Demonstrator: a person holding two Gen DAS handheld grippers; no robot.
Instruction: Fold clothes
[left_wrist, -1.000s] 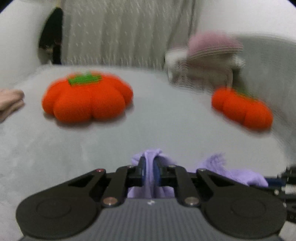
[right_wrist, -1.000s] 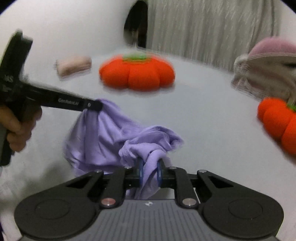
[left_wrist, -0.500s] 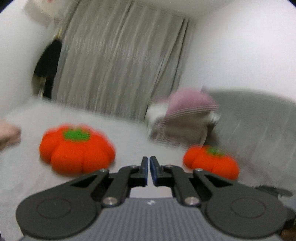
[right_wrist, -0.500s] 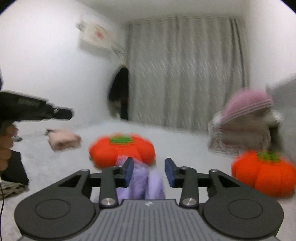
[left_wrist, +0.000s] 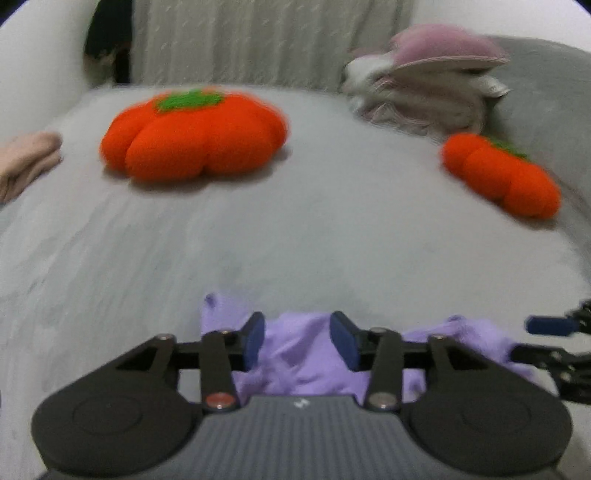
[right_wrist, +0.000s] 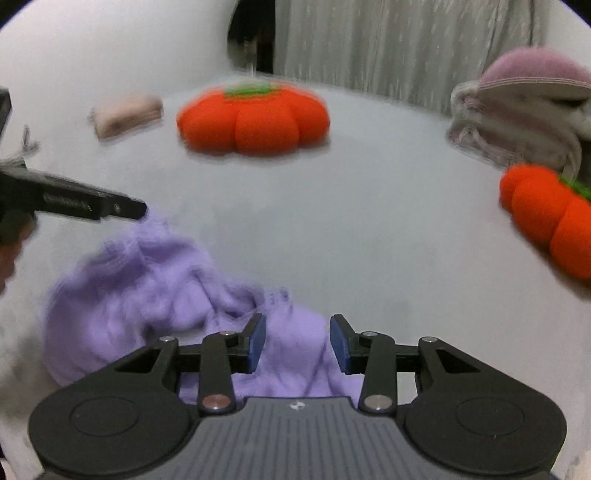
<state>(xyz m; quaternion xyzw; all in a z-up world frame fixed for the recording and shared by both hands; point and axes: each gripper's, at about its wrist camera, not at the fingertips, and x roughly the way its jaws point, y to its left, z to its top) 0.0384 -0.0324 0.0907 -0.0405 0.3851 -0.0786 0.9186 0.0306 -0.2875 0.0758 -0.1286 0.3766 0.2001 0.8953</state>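
Lilac cloth, crumpled, lies on the pale grey bed cover (left_wrist: 295, 236) right under the left gripper (left_wrist: 297, 338): this purple garment (left_wrist: 295, 354) fills the gap between the blue-padded fingers (left_wrist: 253, 339), which stand wide apart and grip nothing. Farther back sits a big orange pumpkin cushion (left_wrist: 192, 136), a smaller pumpkin cushion (left_wrist: 502, 173) off to the right, and a heap of pink and white clothes (left_wrist: 424, 85) before the grey curtain (left_wrist: 258, 40). A folded pinkish cloth (left_wrist: 26, 162) shows at the left edge, and part of the other gripper pokes in at the right edge.

From the right wrist, the right gripper (right_wrist: 297, 339) is likewise spread wide over the same garment (right_wrist: 147, 295), with nothing pinched between its fingers (right_wrist: 255, 341). The garment bunches away to the left, and the left gripper's black tip (right_wrist: 92, 206) hangs just above its far corner; whether it touches is blurred. The large cushion (right_wrist: 255, 122), the small one (right_wrist: 546, 218) and the clothes heap (right_wrist: 524, 107) lie well beyond.
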